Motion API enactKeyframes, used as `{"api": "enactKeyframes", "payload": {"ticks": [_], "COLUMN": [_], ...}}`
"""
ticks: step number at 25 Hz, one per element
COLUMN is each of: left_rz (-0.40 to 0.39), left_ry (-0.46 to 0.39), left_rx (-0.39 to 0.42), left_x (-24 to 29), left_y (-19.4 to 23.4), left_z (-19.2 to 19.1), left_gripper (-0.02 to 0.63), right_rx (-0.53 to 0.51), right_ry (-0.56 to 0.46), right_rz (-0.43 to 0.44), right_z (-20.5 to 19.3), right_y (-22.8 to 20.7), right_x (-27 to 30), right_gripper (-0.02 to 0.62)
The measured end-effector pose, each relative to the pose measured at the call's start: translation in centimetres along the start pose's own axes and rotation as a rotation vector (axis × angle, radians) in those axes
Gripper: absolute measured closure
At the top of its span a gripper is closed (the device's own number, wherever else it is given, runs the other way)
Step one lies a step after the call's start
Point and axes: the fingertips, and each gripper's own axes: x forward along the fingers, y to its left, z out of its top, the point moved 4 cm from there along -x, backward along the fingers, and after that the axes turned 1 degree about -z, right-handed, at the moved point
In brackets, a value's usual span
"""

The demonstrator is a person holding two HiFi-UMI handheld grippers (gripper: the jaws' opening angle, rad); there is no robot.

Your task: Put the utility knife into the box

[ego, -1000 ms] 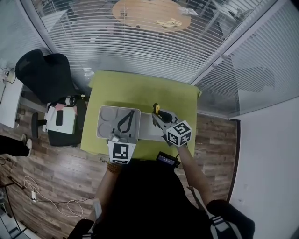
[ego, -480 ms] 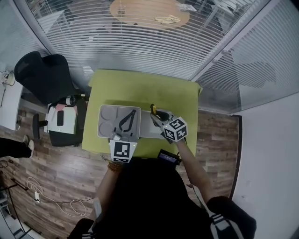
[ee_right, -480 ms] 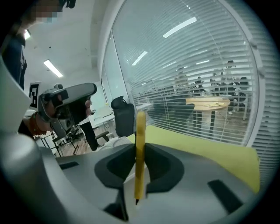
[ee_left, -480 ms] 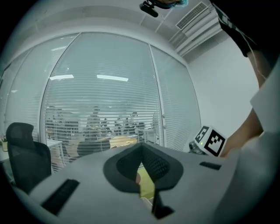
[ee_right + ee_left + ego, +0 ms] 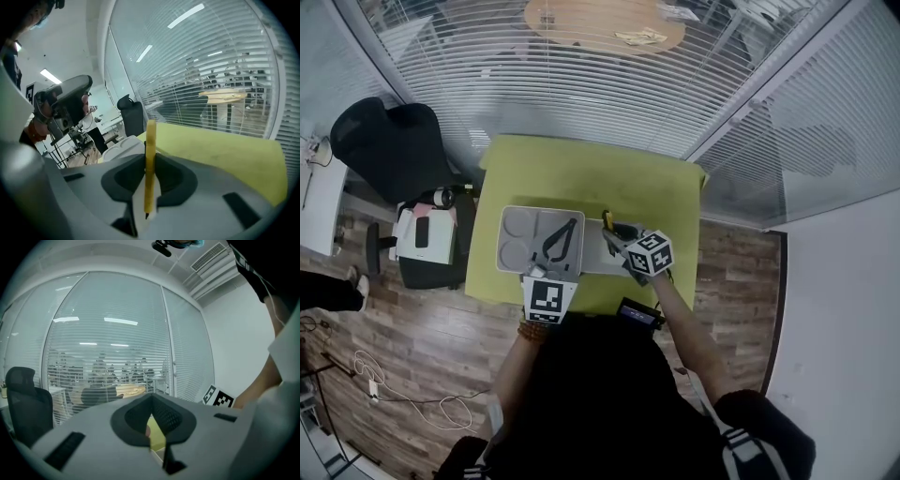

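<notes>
The yellow utility knife (image 5: pixel 150 164) stands upright between the jaws of my right gripper (image 5: pixel 149 187), which is shut on it. From the head view this gripper (image 5: pixel 612 232) hangs over the green table (image 5: pixel 581 178), with the knife (image 5: pixel 607 222) just right of the grey compartmented box (image 5: pixel 511 220). The box's pale rim (image 5: pixel 123 145) shows left of the knife. A pair of black pliers (image 5: pixel 558 239) lies in the box. My left gripper (image 5: pixel 546 274) is at the box's near edge. Its jaws (image 5: pixel 157 434) stand a little apart with nothing between them.
A flat grey panel (image 5: pixel 592 255) lies right of the box. A small black device (image 5: pixel 636 314) sits at the table's near edge. A black office chair (image 5: pixel 389 141) and a low stand with a phone (image 5: pixel 425 234) are to the left. Glass walls with blinds close off the far side.
My right gripper has sunk toward the table with the knife still in it, drifting slightly left toward the box. The left gripper has stayed where it was.
</notes>
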Motion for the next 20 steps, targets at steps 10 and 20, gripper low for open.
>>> {"api": "enactKeyframes", "payload": {"ticks": [10,20], "left_rz": [0.003,0.041], "left_ry": [0.006,0.019], "left_rx": [-0.005,-0.011], "left_x": [0.0,-0.6], "left_y": [0.2,1.3], "left_z": [-0.2,-0.7], "left_gripper": [0.597,0.597], "right_rx": [-0.075,-0.081], "right_ry": [0.121,0.200], "right_rz": [0.034,0.056], "right_z": [-2.4,-3.8], "right_y": [-0.4,-0.5], "right_x": [2.2,3.6], "right_gripper": [0.531,0.531]}}
